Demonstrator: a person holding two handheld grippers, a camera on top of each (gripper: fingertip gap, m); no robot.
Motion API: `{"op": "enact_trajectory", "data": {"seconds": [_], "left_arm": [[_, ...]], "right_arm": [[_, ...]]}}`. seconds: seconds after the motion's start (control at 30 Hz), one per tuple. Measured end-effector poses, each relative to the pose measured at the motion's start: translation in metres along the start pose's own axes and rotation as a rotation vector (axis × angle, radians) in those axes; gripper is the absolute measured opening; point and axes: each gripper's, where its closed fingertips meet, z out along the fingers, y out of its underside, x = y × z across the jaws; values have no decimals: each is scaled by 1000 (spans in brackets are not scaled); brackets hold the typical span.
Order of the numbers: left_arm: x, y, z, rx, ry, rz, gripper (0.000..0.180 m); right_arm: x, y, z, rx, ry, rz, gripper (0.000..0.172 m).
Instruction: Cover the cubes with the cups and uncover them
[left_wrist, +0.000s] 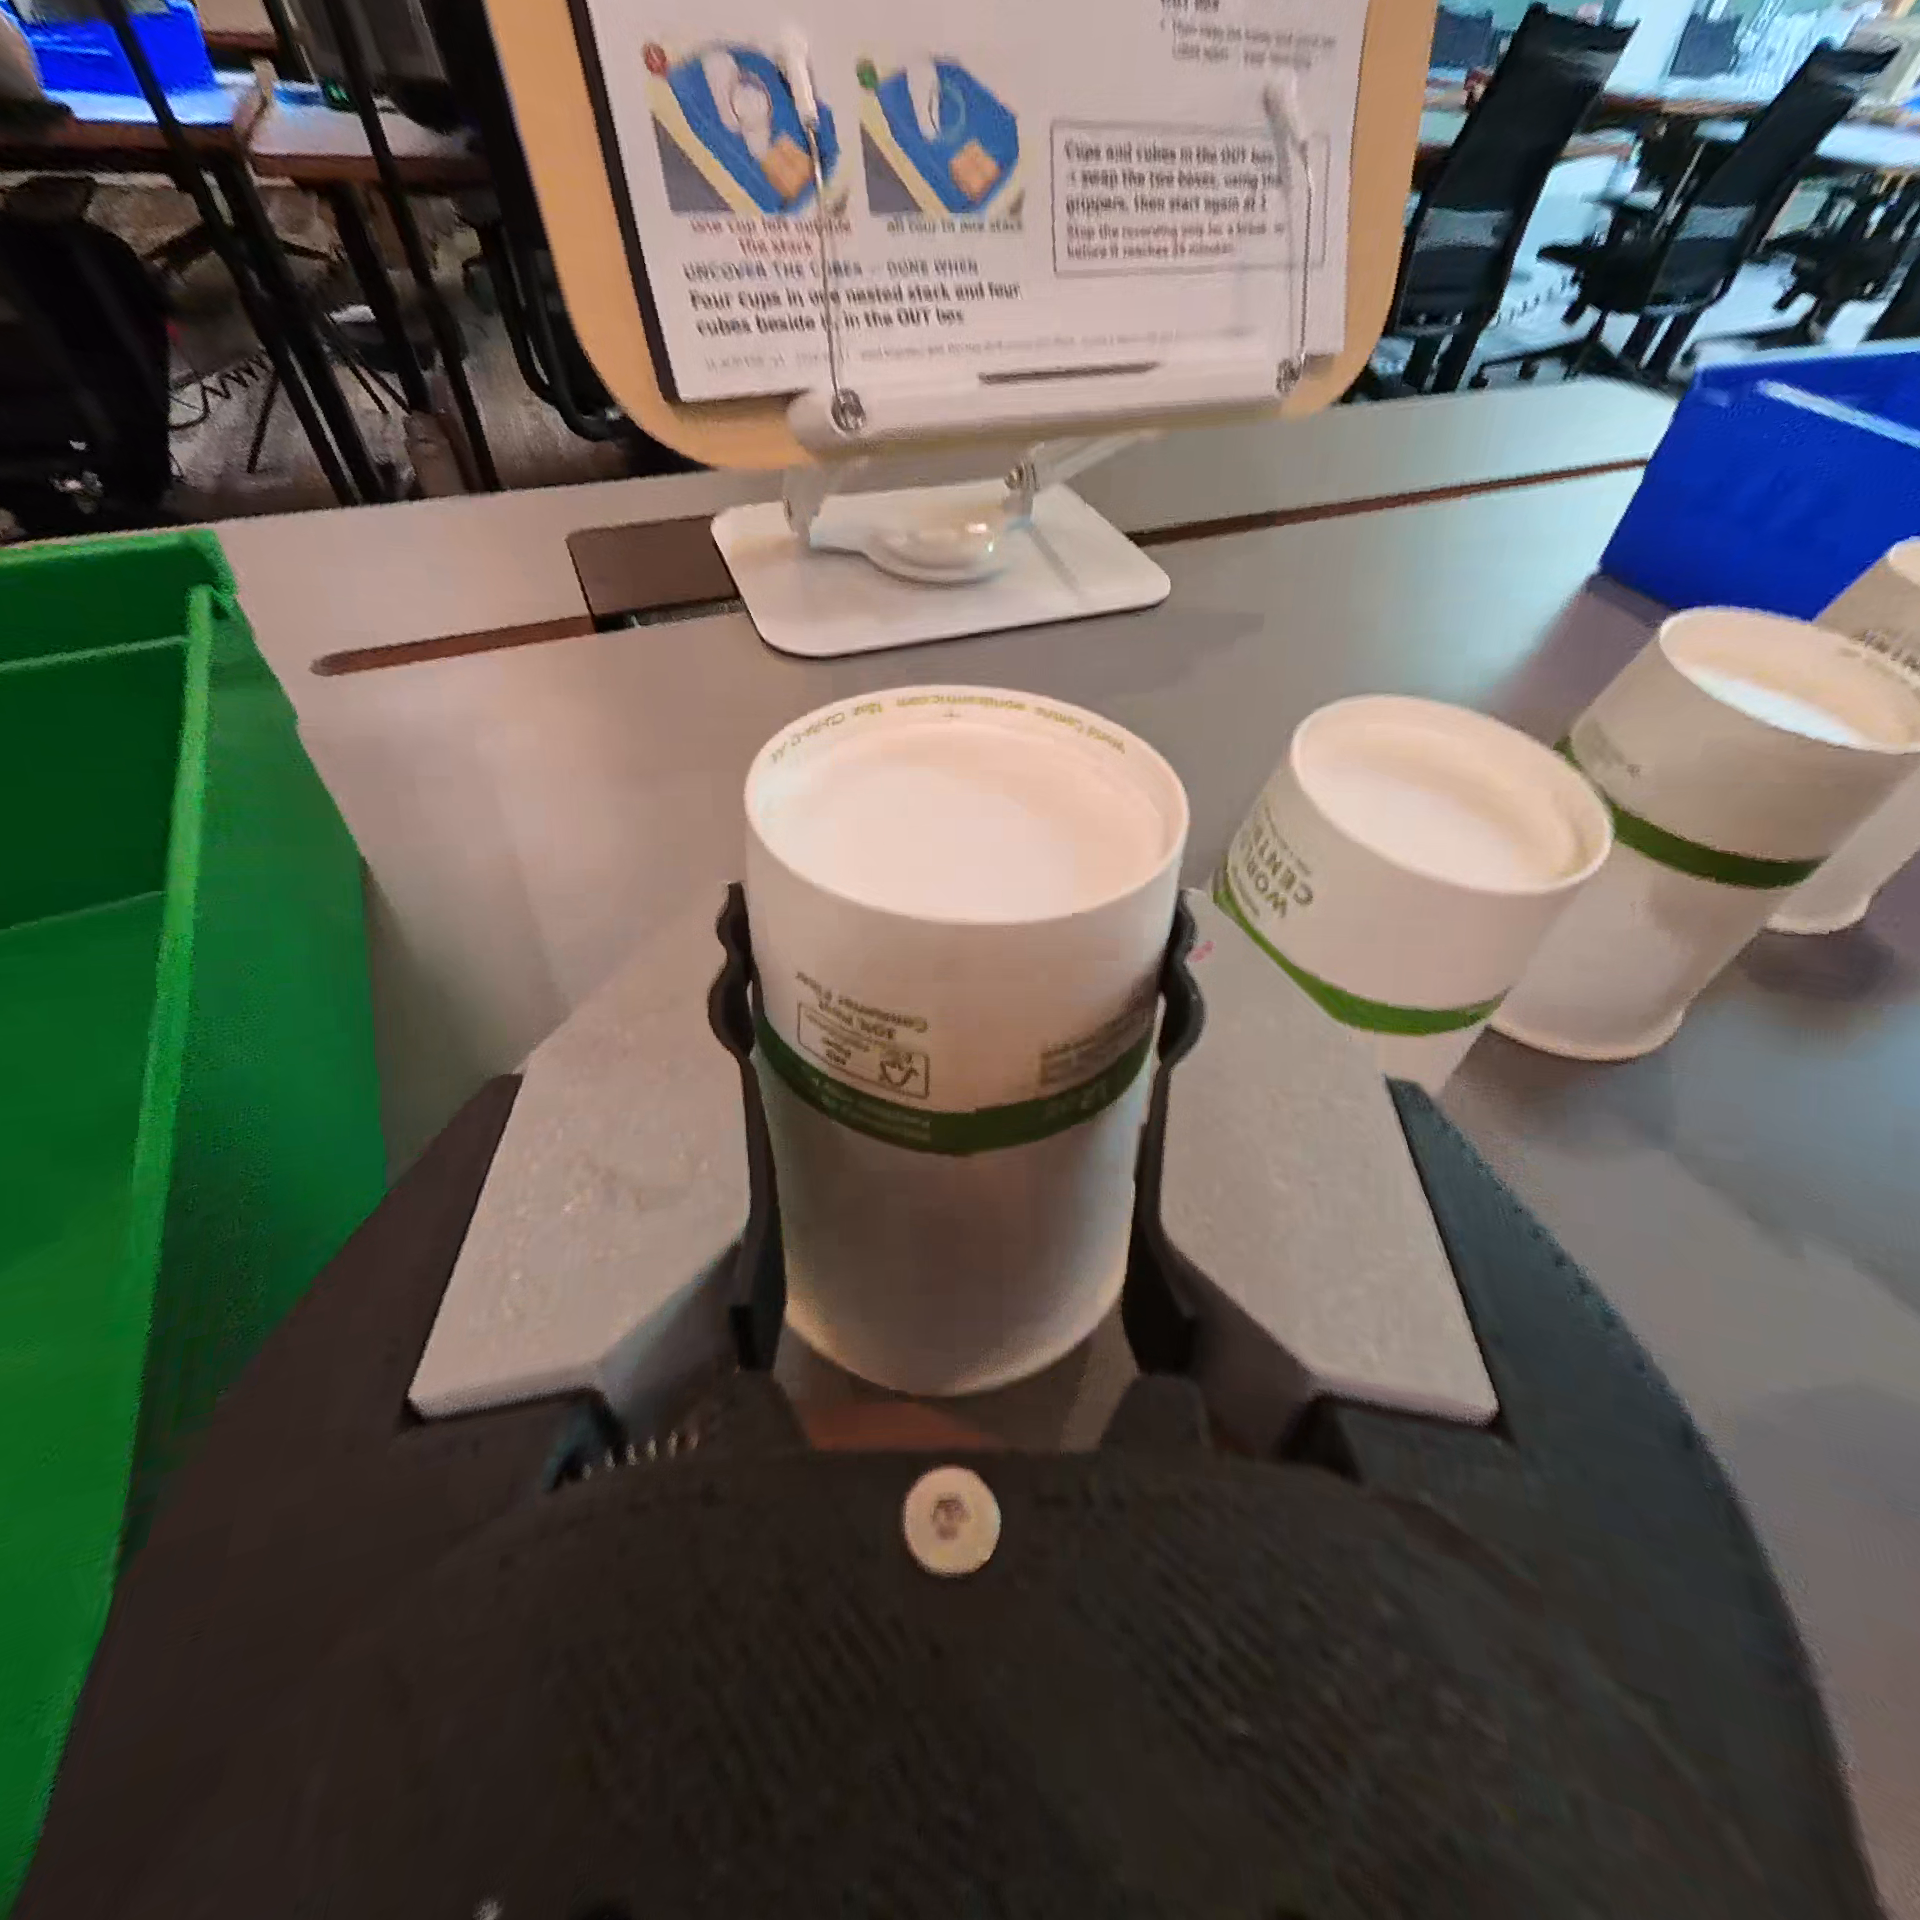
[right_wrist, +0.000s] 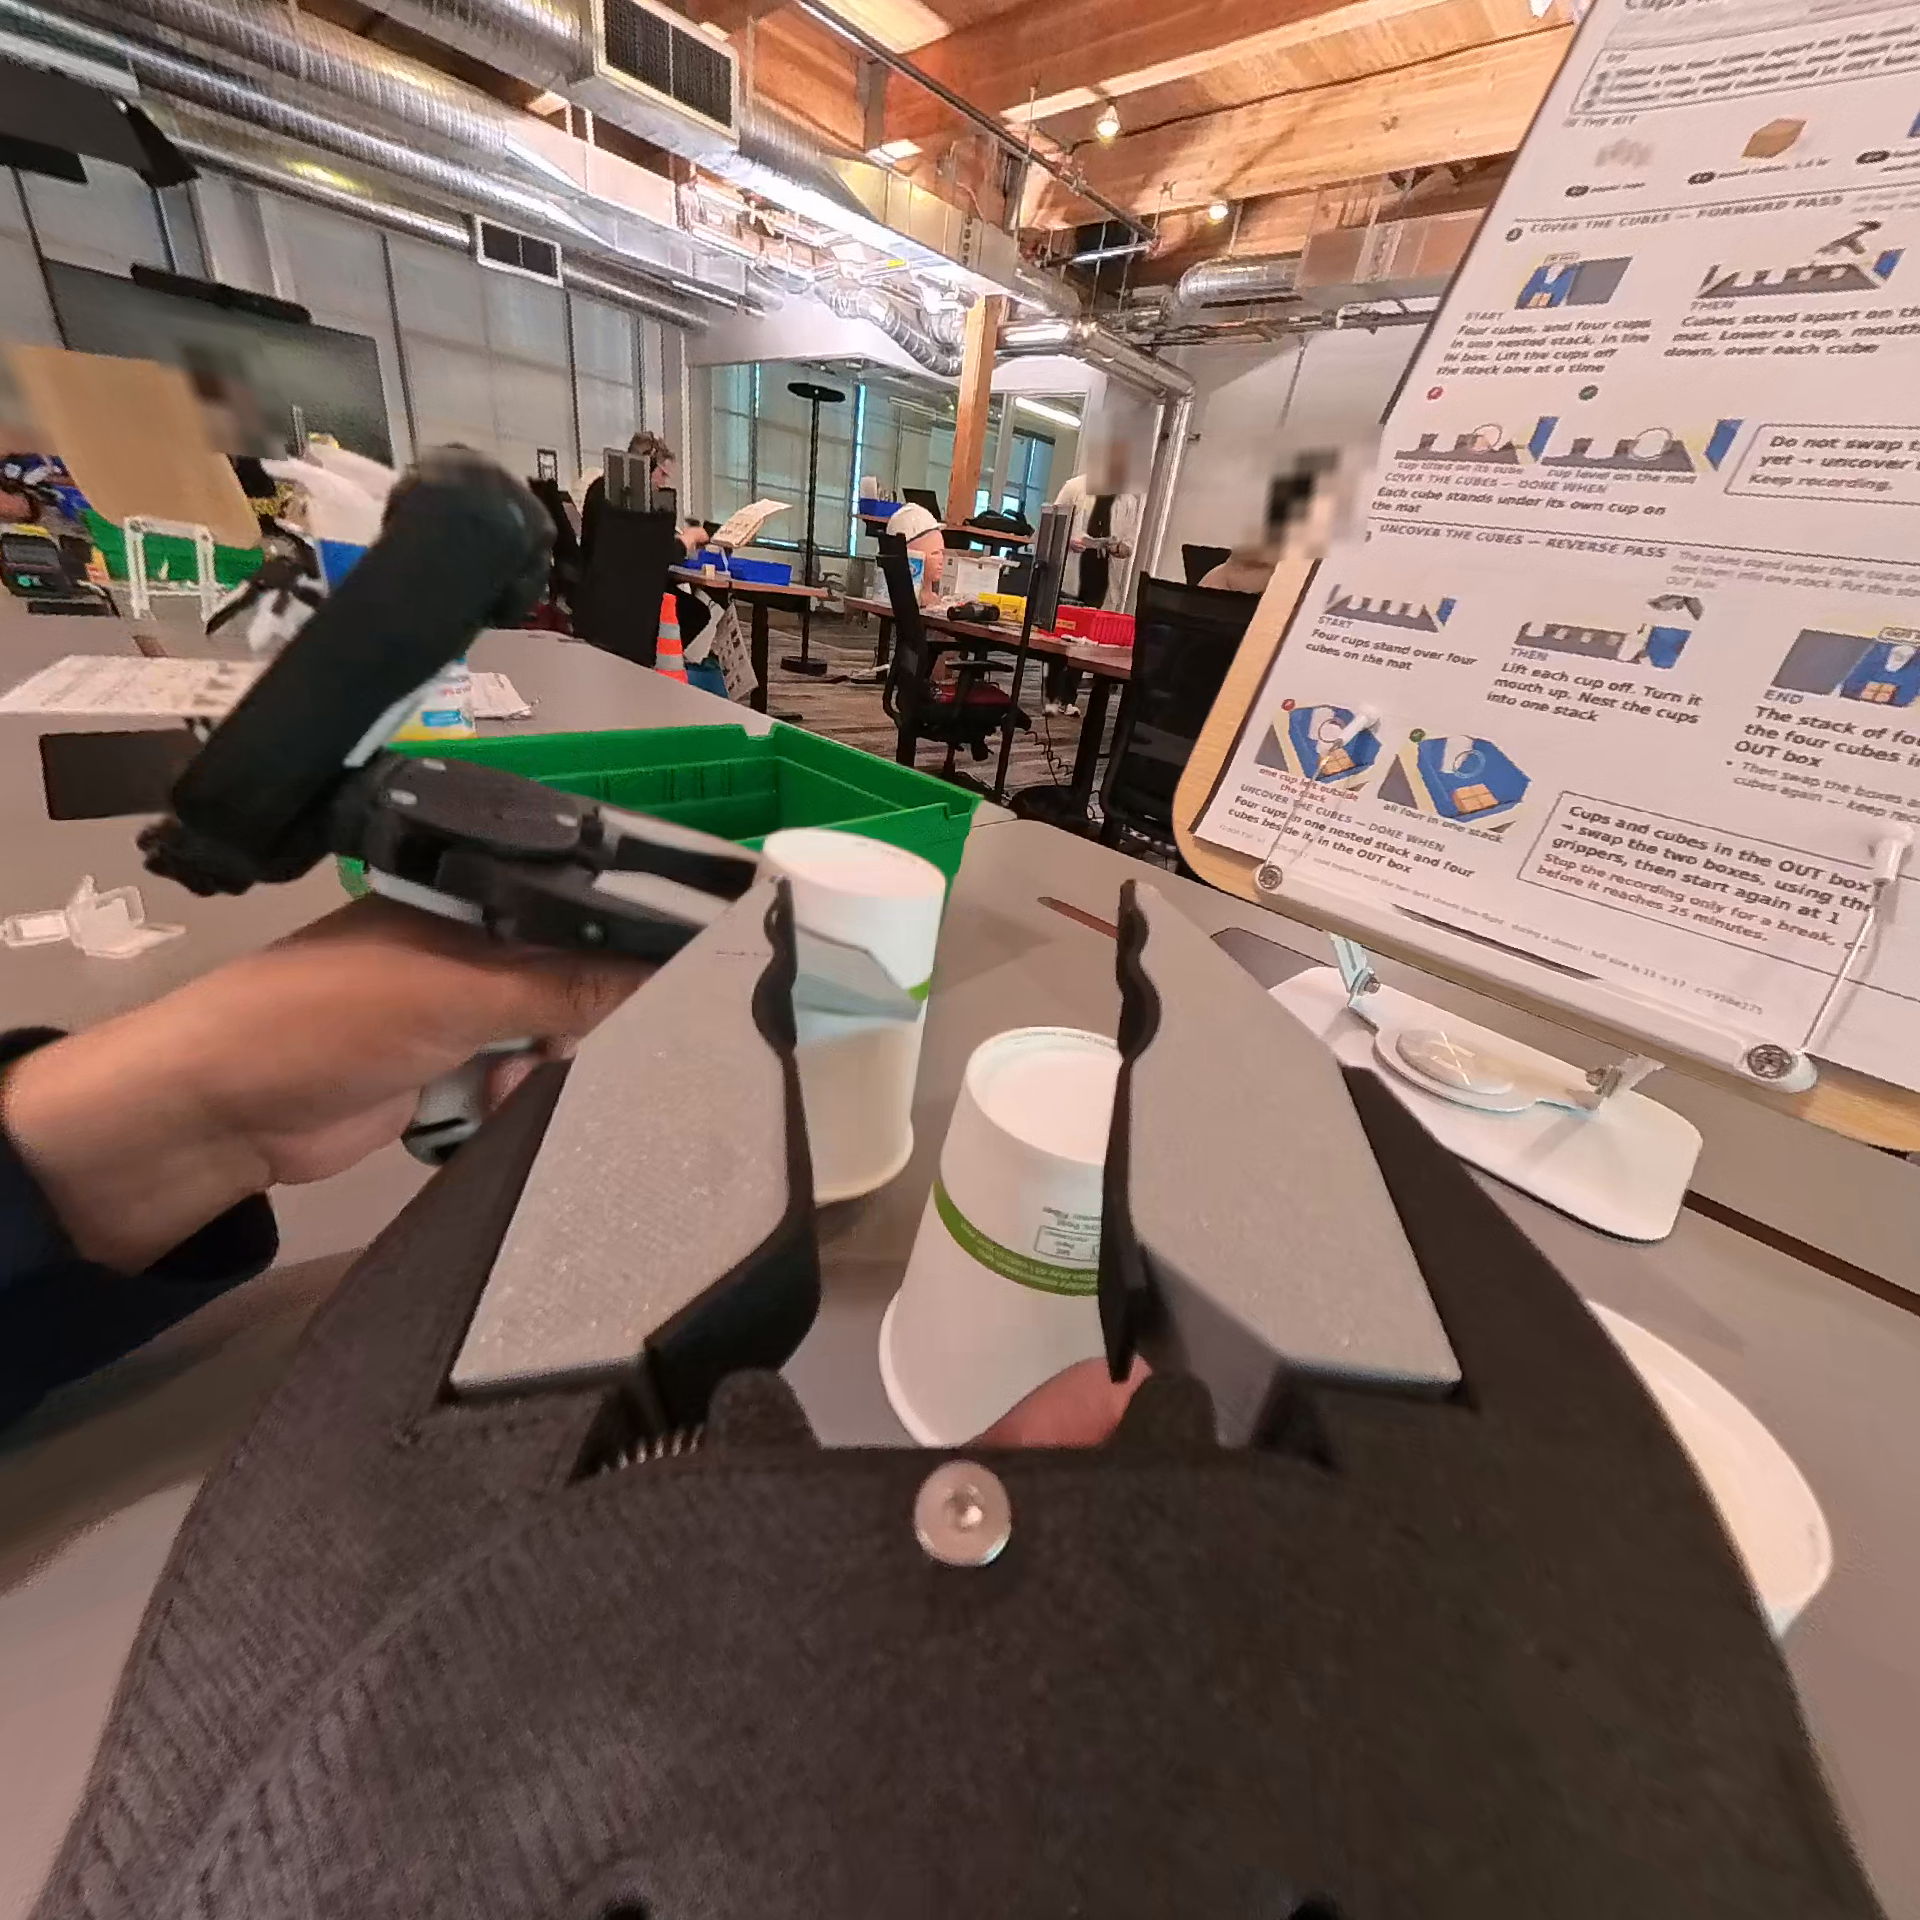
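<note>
My left gripper (left_wrist: 956, 966) is shut on an upside-down white paper cup with a green band (left_wrist: 961, 862); both pads press its sides. The right wrist view shows this cup (right_wrist: 862, 904) with the left gripper (right_wrist: 852, 971) on it, held by a person's hand (right_wrist: 312, 1049). Three more upside-down cups stand in a row to its right (left_wrist: 1423, 862) (left_wrist: 1745, 790) (left_wrist: 1886, 613). My right gripper (right_wrist: 956, 935) is open. One upside-down cup (right_wrist: 1013, 1195) shows between its fingers, against the right finger (right_wrist: 1127, 1039) and apart from the left one. No cube is in view.
A green bin (left_wrist: 104, 935) (right_wrist: 727, 779) stands at the left of the grey table (left_wrist: 520, 779). A blue bin (left_wrist: 1787, 488) is at the back right. An instruction sheet on a white stand (left_wrist: 956, 582) (right_wrist: 1538, 1143) stands behind the cups. Another cup (right_wrist: 1714, 1455) lies under my right gripper.
</note>
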Motion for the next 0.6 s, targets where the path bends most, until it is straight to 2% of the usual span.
{"op": "enact_trajectory", "data": {"seconds": [0.2,0.23,0.33,0.43,0.6], "left_arm": [[-4,17,4,-24,-16,-40,81],[-3,18,1,-18,-14,-43,87],[-8,7,-15,72,-80,-22,97],[-9,-6,-32,178,-117,-9,95],[-9,-12,-39,226,-139,15,93]], "right_arm": [[20,-4,-5,12,32,51,60],[23,-5,-7,13,38,54,60],[33,-4,-13,3,38,72,61],[43,5,-17,-44,22,117,62],[43,19,-24,-111,-71,237,72]]}}
